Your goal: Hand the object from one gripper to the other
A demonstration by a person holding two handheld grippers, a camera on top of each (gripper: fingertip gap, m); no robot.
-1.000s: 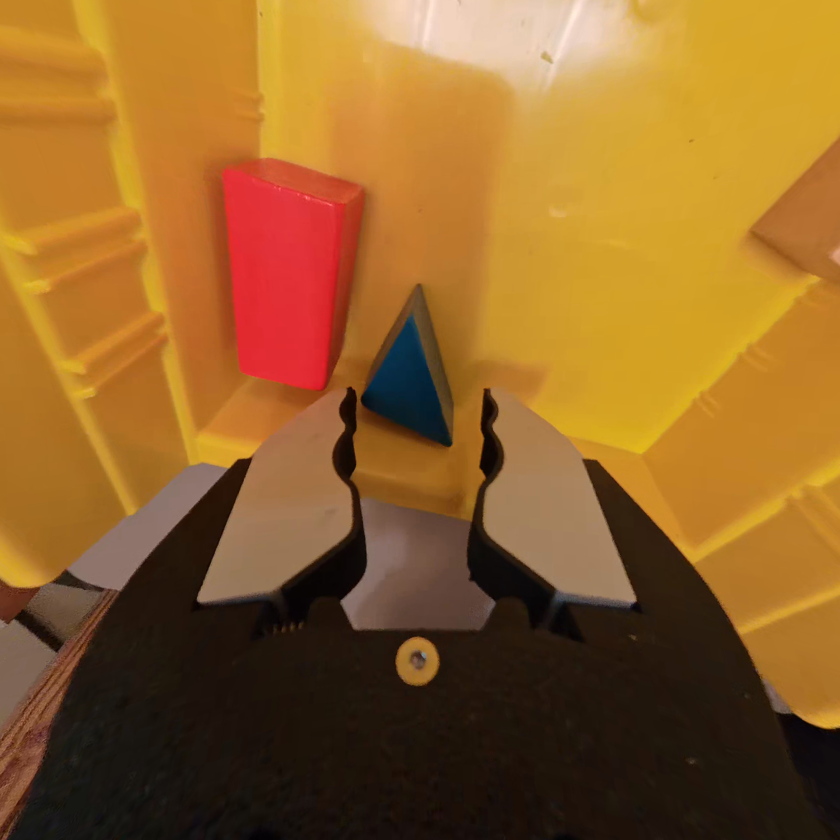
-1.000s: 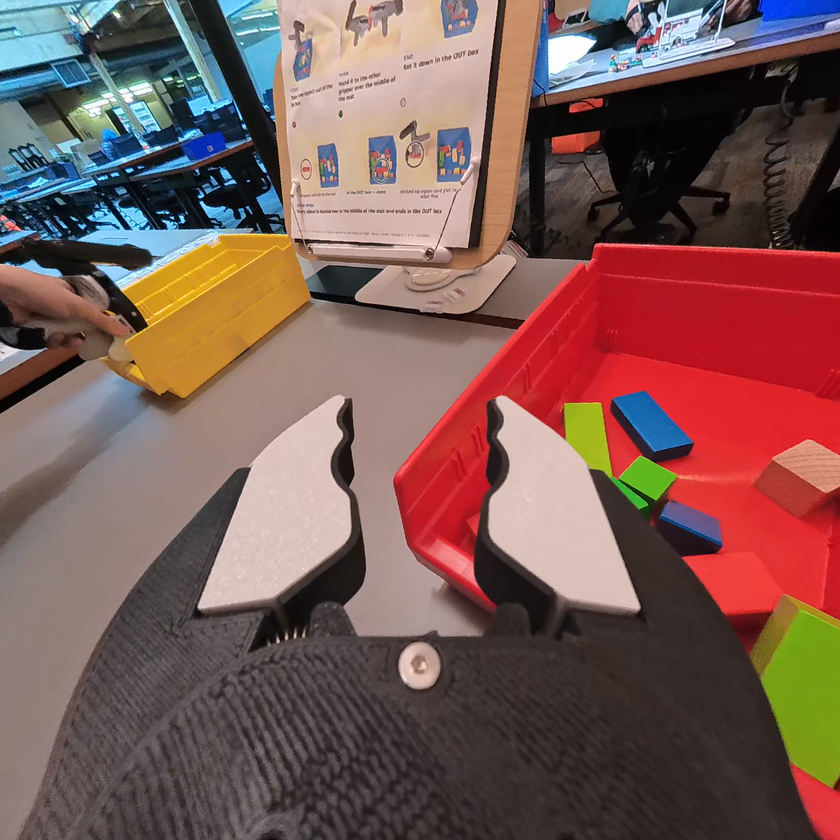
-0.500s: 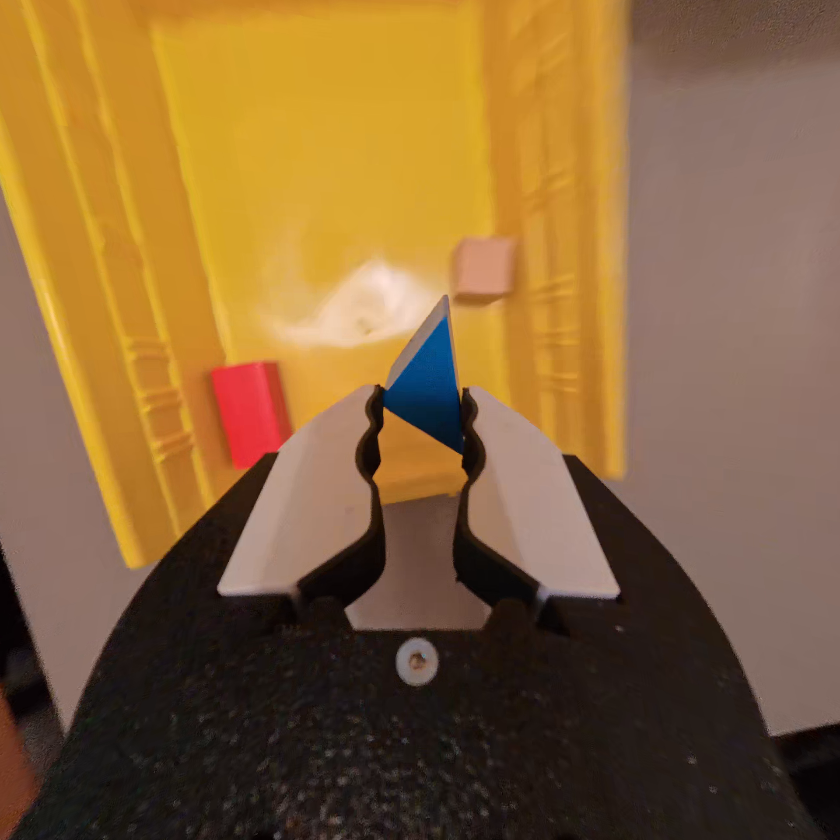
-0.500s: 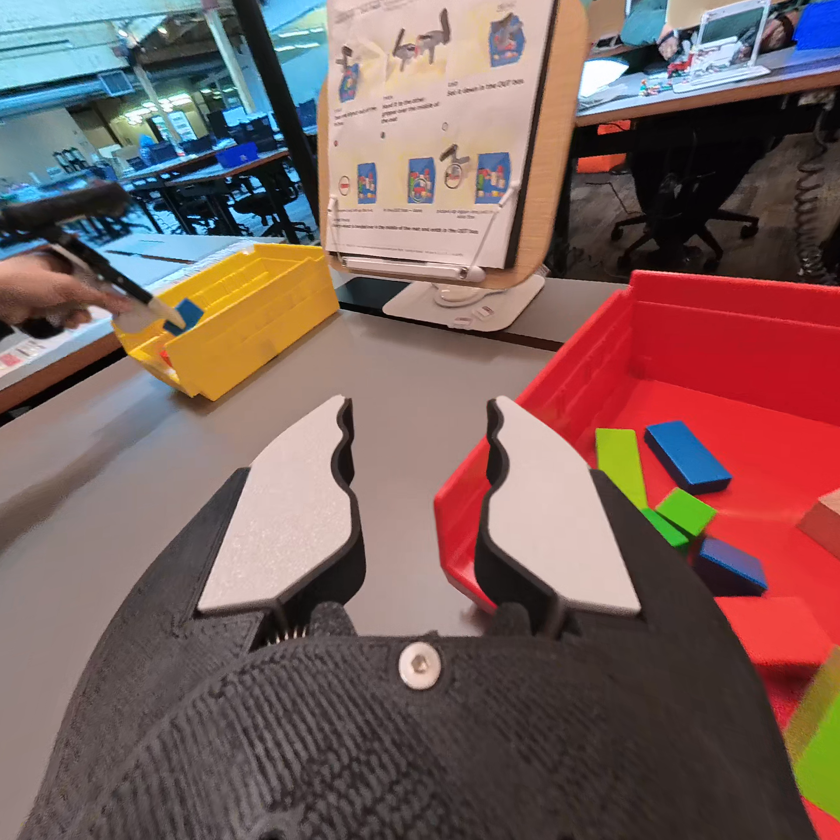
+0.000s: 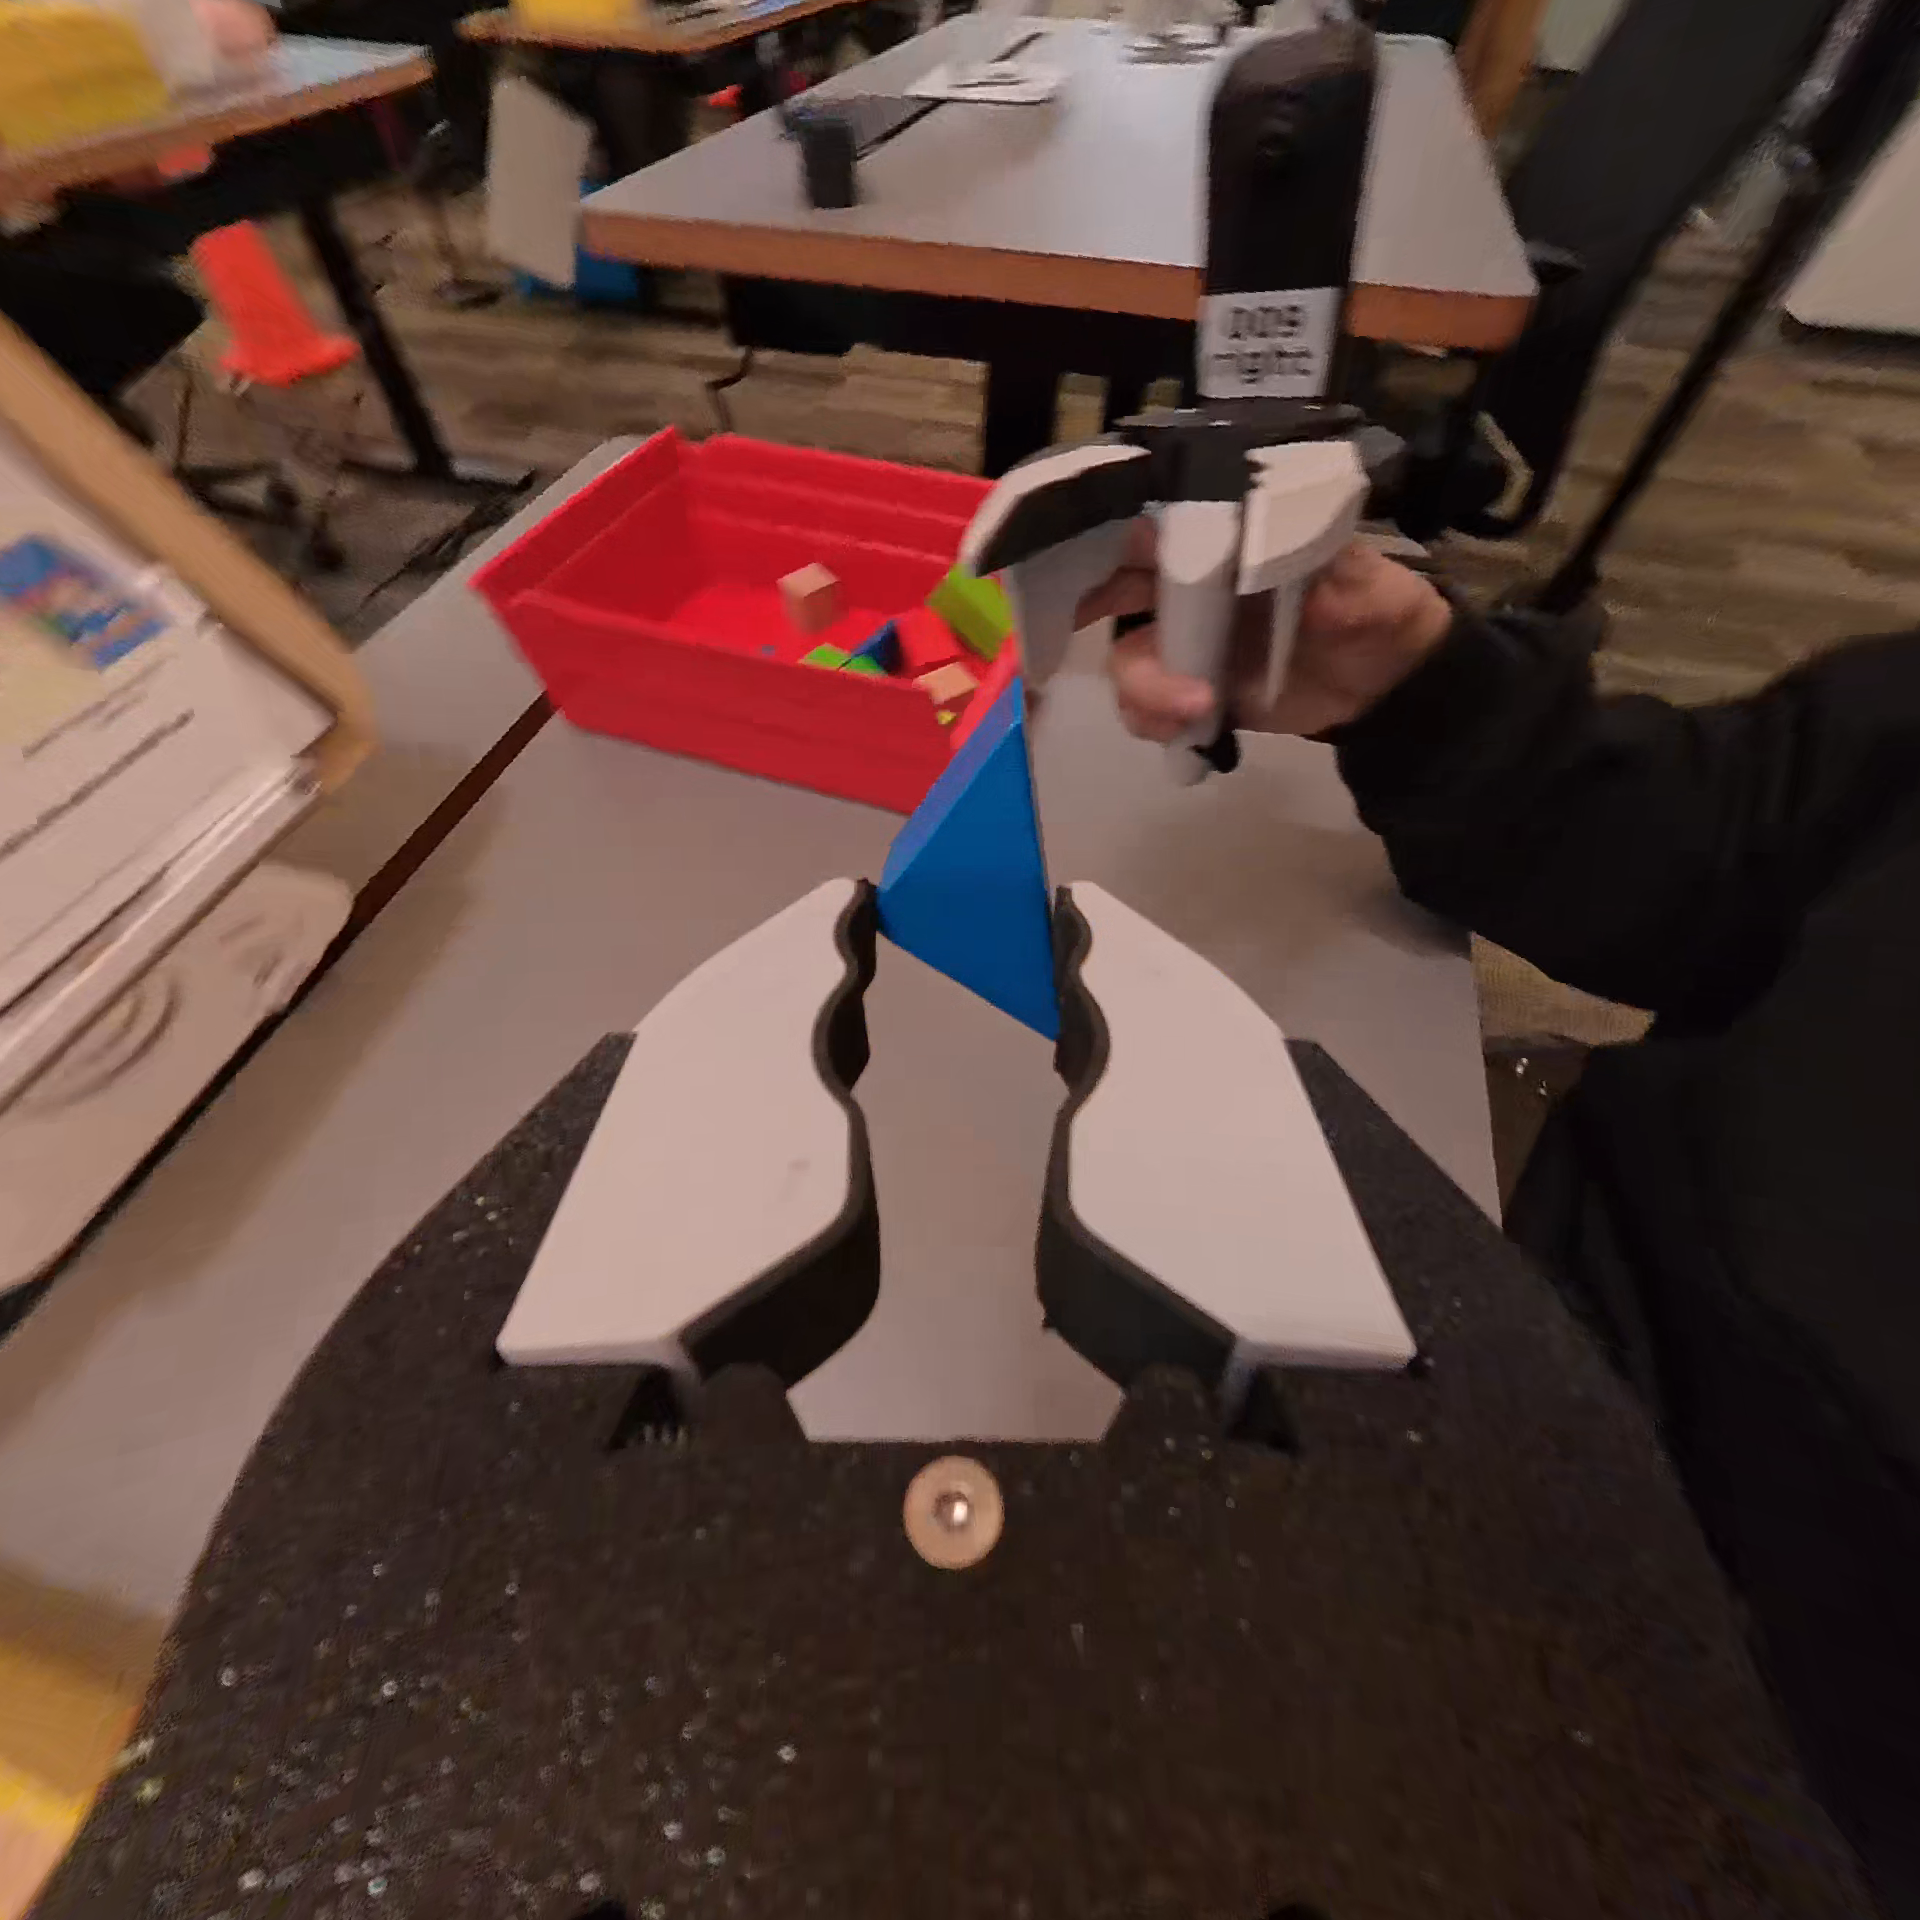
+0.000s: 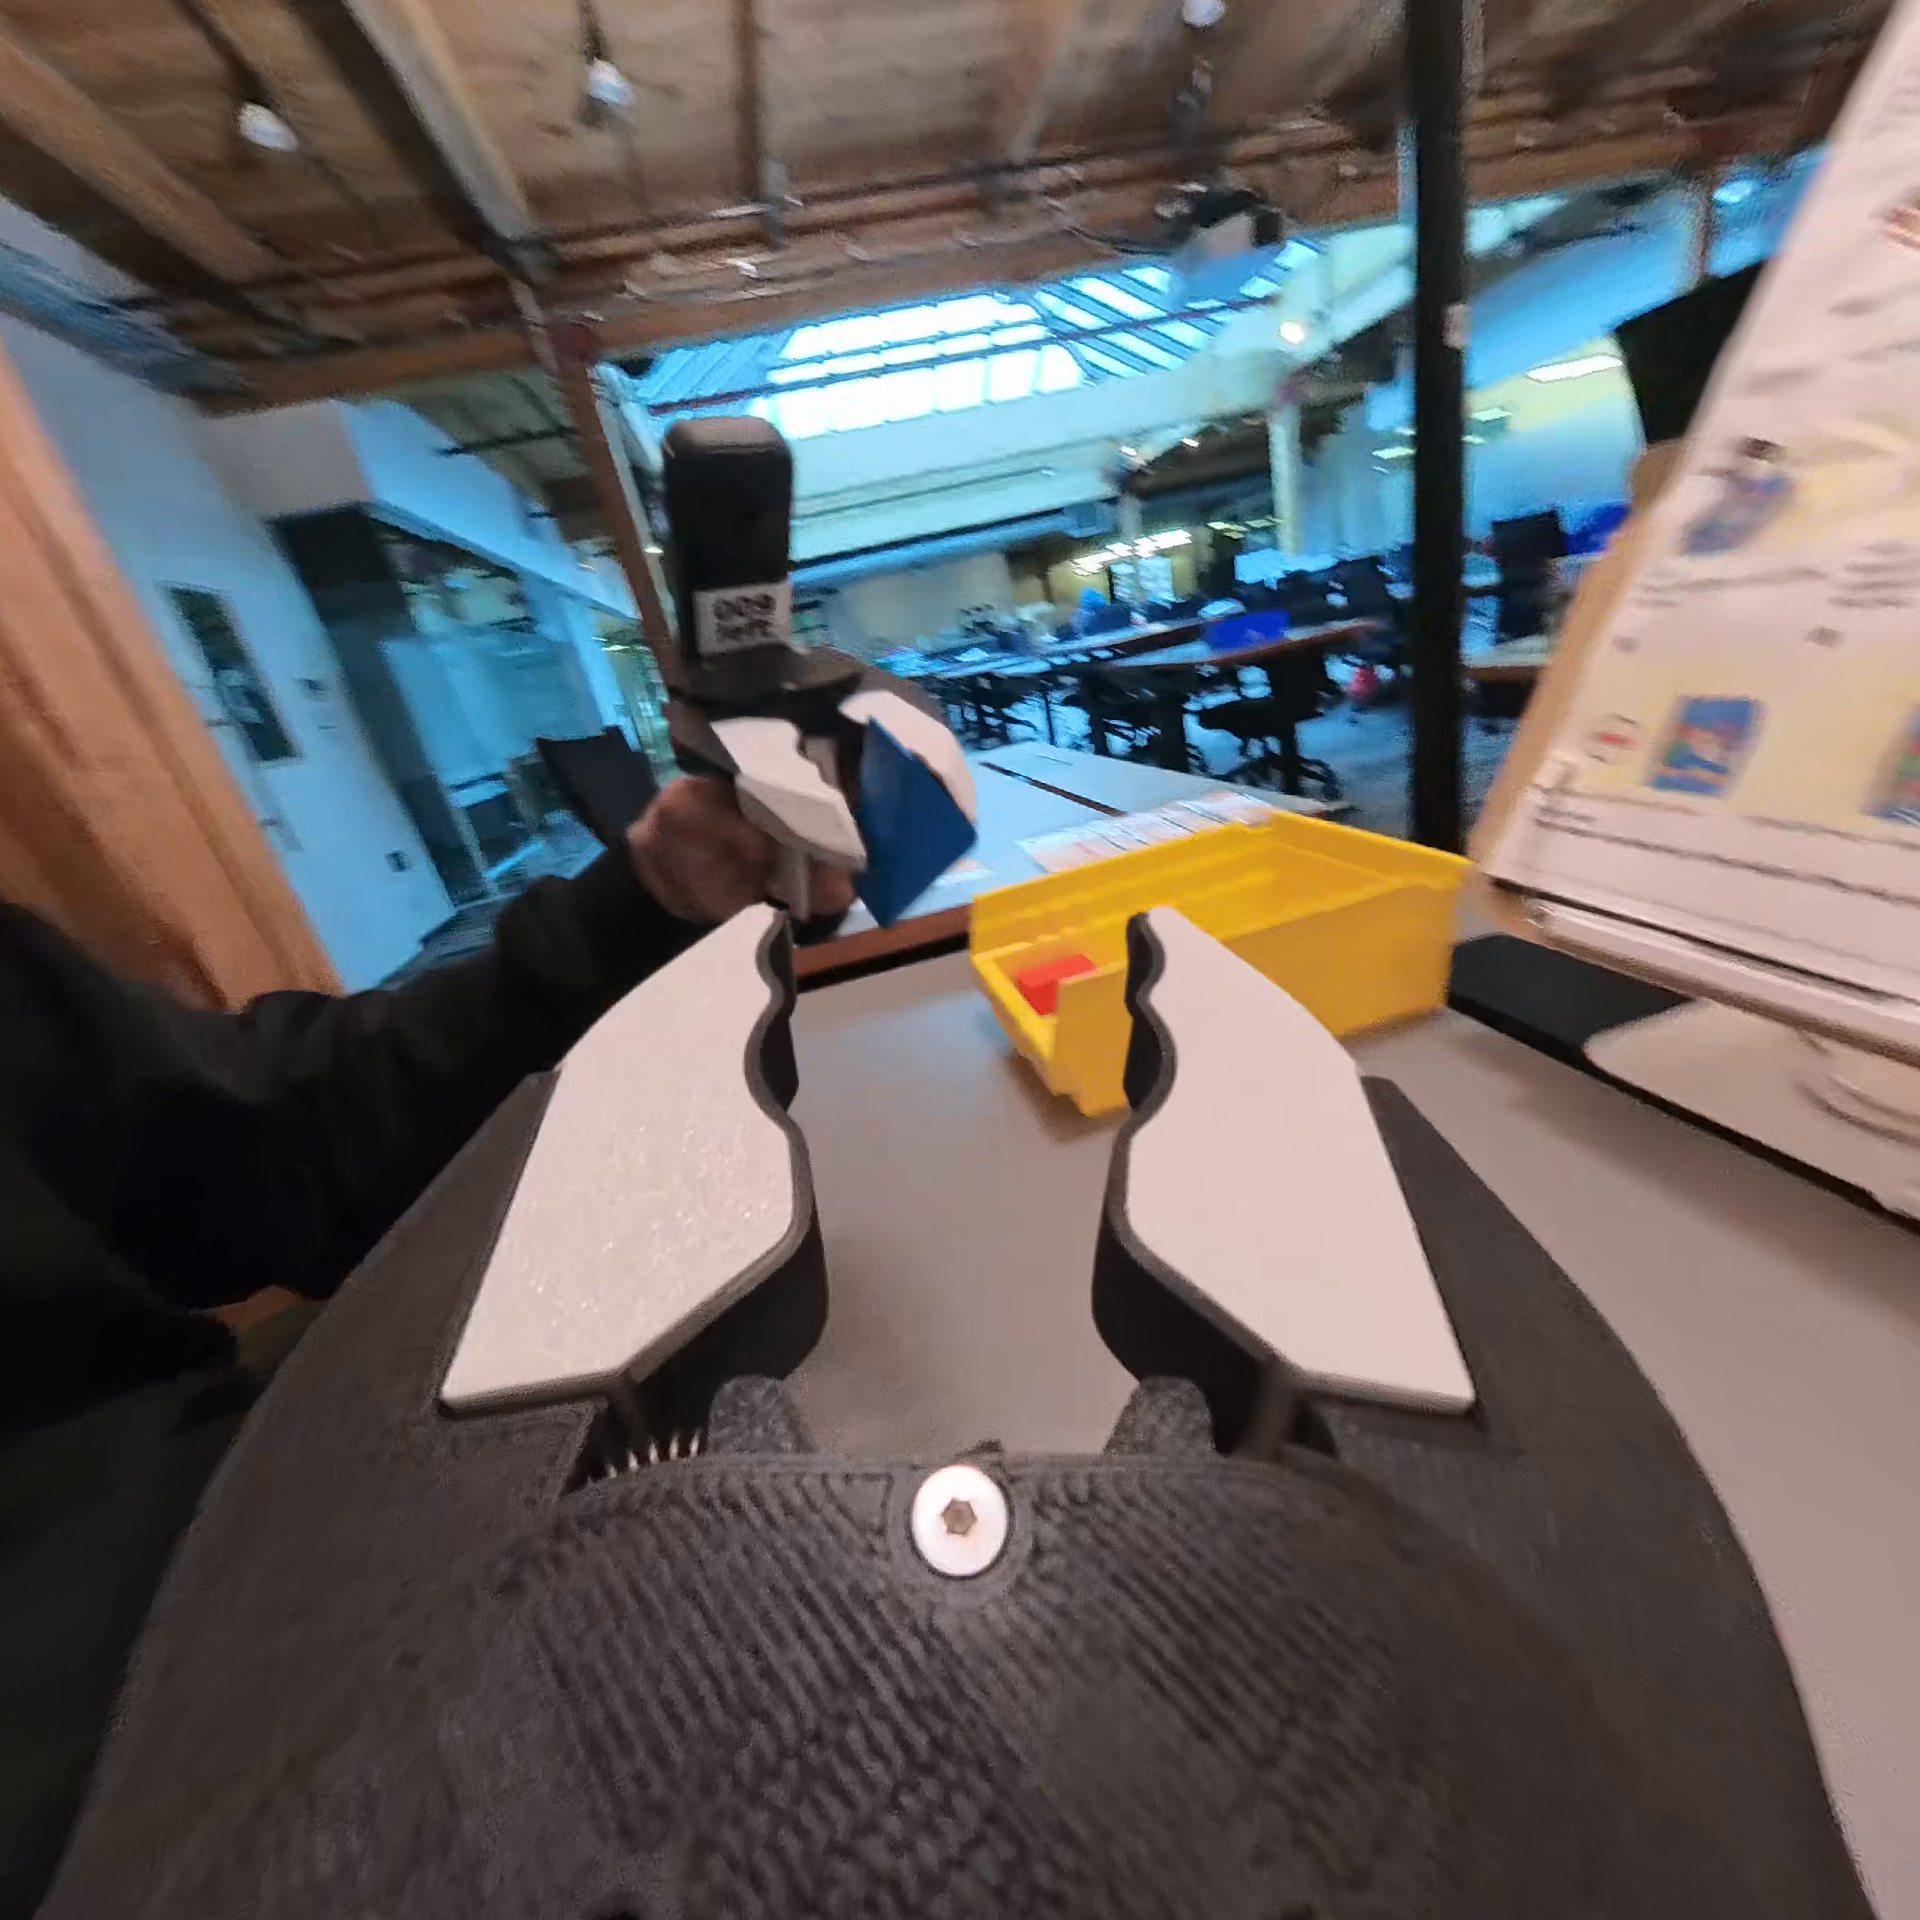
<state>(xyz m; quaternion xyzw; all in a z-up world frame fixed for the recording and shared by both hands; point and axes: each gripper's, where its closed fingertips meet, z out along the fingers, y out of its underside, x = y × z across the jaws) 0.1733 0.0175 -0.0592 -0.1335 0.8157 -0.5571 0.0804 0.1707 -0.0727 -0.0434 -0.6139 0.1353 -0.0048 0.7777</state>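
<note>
The blue triangular block [image 5: 977, 883] is clamped between the pads of the left gripper [image 5: 966, 935], held in the air above the grey table [image 5: 520, 987]. The right gripper [image 6: 956, 935] faces it with jaws apart and nothing between them, well apart from the block. Step in hand, as judged: approach for transfer; the next move calls for bringing the open right jaws around the block's free end before the left lets go.

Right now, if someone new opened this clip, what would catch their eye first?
The blue triangular block, pinched between the fingers of the left hand-held gripper above the grey table. Next, the right hand-held gripper, open with nothing between its fingers, facing it. Behind sit the red bin of coloured blocks and the yellow bin.
</note>
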